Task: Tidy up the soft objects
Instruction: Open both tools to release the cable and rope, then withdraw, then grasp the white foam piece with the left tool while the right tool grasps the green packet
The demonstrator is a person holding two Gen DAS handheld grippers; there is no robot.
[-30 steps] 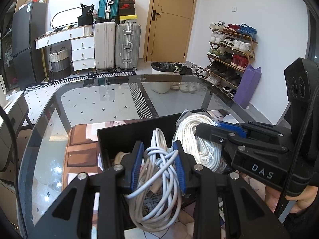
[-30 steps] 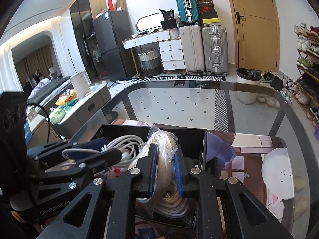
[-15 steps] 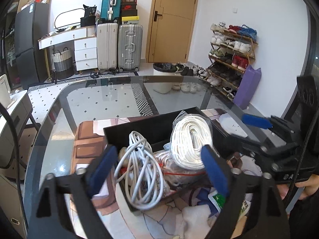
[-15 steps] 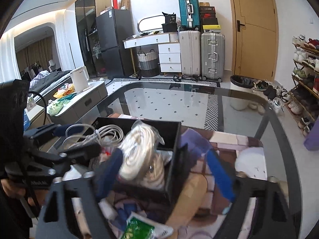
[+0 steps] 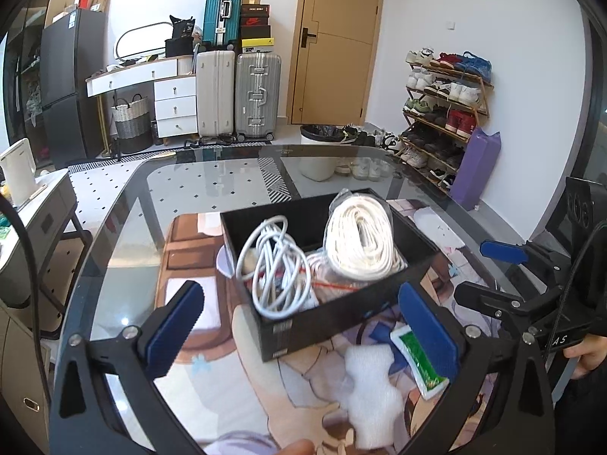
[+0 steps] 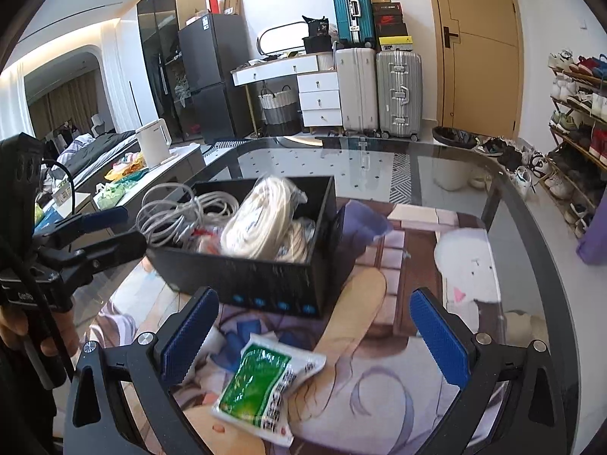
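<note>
Two packets, green sachet (image 6: 261,383) and white foam (image 5: 373,390), lie before the box (image 5: 322,322) (cords inside).

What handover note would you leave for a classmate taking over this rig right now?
Left gripper: jaws opening, nothing between them.
Right gripper: jaws opening, nothing gripped; green packet lies on the mat below.
Black box holds the white cable bundle and the bagged rope coil.
Done: both coils are in the box.
Left: green packet and white foam piece are outside the box, in front of it.
</note>
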